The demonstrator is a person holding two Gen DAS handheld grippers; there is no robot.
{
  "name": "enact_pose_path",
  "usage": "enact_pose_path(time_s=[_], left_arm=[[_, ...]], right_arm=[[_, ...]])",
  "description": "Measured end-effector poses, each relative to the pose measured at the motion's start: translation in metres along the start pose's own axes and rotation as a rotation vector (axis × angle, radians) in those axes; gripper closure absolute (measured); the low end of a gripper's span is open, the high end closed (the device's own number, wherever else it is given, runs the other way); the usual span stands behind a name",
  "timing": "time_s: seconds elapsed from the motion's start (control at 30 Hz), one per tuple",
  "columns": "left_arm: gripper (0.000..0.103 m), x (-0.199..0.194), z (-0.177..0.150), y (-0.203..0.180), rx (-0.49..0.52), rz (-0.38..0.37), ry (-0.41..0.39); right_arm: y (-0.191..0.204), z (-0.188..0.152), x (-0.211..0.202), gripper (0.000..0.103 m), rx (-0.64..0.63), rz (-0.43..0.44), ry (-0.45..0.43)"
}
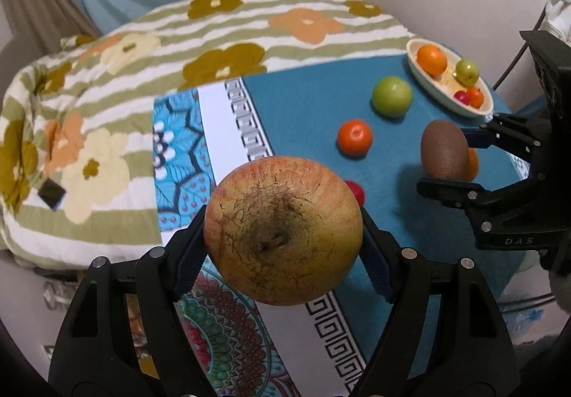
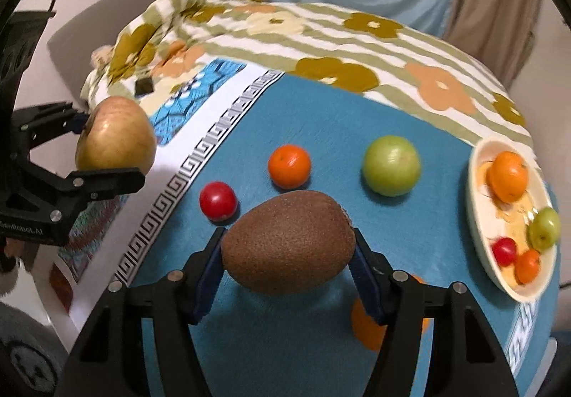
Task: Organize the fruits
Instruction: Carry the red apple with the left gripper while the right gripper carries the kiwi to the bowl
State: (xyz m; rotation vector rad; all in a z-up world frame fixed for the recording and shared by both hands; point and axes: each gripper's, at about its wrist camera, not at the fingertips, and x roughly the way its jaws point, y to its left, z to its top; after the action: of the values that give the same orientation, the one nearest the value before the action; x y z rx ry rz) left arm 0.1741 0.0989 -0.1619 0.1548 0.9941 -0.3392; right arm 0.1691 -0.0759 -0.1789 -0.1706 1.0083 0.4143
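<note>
Left tongs [image 1: 283,236] in my hand pinch an apple [image 1: 283,231]; right tongs [image 2: 289,254] pinch a kiwi [image 2: 289,241], both above the blue cloth [image 2: 321,118].

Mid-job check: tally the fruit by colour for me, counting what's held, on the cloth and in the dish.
Orange: 4, two in the dish, one on the cloth, one under the right hand-held gripper
Green: 2
Red: 2
Brown kiwi: 1
Yellow-red apple, in the left hand-held gripper: 1
Total: 10
</note>
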Motion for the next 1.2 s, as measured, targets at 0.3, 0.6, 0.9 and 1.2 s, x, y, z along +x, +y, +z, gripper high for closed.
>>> enact_pose_path(time_s=[0.3,0.6,0.9,1.2], left_arm=[[0.022,-0.031,0.035,-0.027,0.067,-0.009,-0.081],[0.022,-0.025,0.082,-0.09,0.015,-0.033,-0.109],[0.022,0.014,0.127,-0.164,-0.026,-0.077,-0.099],[0.022,0.071,0.161,-0.217,-0.036,-0.083,-0.056]], right_arm=[[-0.03,0.001,-0.051,0.042,0.23,-0.02,-0.085],[-0.104,-0.003,-0.083,0.042,0.238,-0.047,-0.112],[-0.19,-0.013,-0.089,0.042,0.185,-0.065,-0.096],[-0.241,-0.02,-0.082,0.042,0.152,-0.045,-0.084]])
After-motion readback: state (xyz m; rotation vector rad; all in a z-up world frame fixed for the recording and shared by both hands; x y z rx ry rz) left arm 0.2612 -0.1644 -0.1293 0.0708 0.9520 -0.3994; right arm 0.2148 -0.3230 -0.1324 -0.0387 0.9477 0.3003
